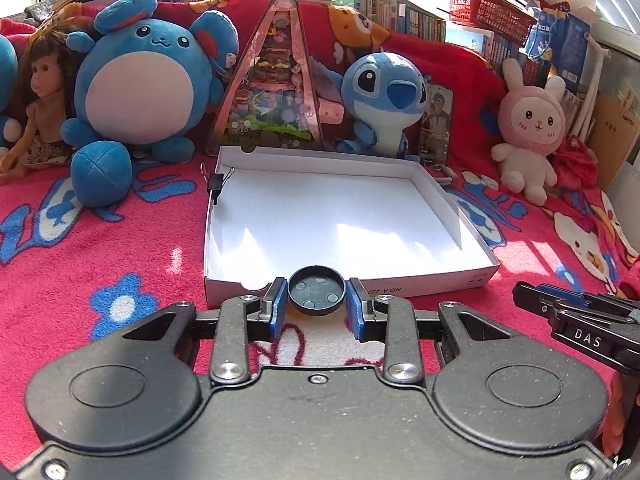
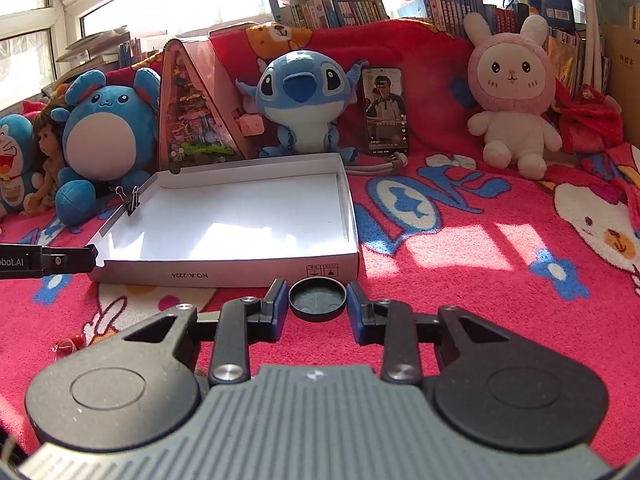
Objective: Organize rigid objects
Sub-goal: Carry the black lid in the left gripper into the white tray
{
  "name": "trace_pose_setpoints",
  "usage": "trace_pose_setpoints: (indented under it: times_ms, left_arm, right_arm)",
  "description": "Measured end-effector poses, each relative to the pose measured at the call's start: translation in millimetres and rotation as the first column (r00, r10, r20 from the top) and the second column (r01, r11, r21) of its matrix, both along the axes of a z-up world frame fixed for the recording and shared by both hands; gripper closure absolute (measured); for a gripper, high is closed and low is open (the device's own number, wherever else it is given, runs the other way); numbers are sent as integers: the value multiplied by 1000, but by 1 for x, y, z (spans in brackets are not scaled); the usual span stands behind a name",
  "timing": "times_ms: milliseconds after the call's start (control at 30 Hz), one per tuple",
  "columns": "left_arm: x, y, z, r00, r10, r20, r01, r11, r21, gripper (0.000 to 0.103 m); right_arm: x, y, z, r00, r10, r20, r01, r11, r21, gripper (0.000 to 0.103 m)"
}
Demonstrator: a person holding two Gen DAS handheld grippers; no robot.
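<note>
My left gripper [image 1: 317, 304] is shut on a round black cap [image 1: 317, 290], held just before the near wall of a shallow white box [image 1: 340, 282]. My right gripper [image 2: 317, 304] is shut on a second round black cap [image 2: 317, 299], held in front of the same white box [image 2: 224, 270] near its right corner. The right gripper also shows in the left wrist view [image 1: 576, 312] at the right edge. The left gripper's tip shows in the right wrist view [image 2: 48, 262] at the left edge.
A black binder clip [image 1: 218, 182] is clipped on the box's left wall. Plush toys, a doll [image 1: 38, 100], a triangular display case [image 1: 276, 80] and a phone [image 2: 385, 110] stand behind the box on a red blanket. A small clear suction cup [image 2: 66, 348] lies at left.
</note>
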State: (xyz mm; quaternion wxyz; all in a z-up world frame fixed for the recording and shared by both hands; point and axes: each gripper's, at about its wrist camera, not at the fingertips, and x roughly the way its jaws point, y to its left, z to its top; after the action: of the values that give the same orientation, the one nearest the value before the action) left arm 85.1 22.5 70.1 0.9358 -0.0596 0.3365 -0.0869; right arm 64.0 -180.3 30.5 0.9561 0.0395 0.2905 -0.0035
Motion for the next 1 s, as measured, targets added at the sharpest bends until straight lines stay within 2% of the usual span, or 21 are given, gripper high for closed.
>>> trace_pose_setpoints:
  times_ms: [467,767,900,1000]
  left_arm:
    - [46,-11,5,998,-22,-65,22,1000,-2,73]
    - [84,-21,-7,994,-13,-107,13,1000,8,73]
    - [104,-27,-19,987,-7,-164,6,1000,-7,73]
    - [118,-30,-24,981,10,-193,-8,1000,12,73]
  right_arm:
    - [44,-8,15,999,16,-45,-15,999,34,65]
    - [85,-7,4,992,24,-121,-16,998,65,65]
    - [106,-4,-4,985,34,-168,-21,996,84,65]
    - [122,-3,-7,977,43,-210,-21,994,105,65]
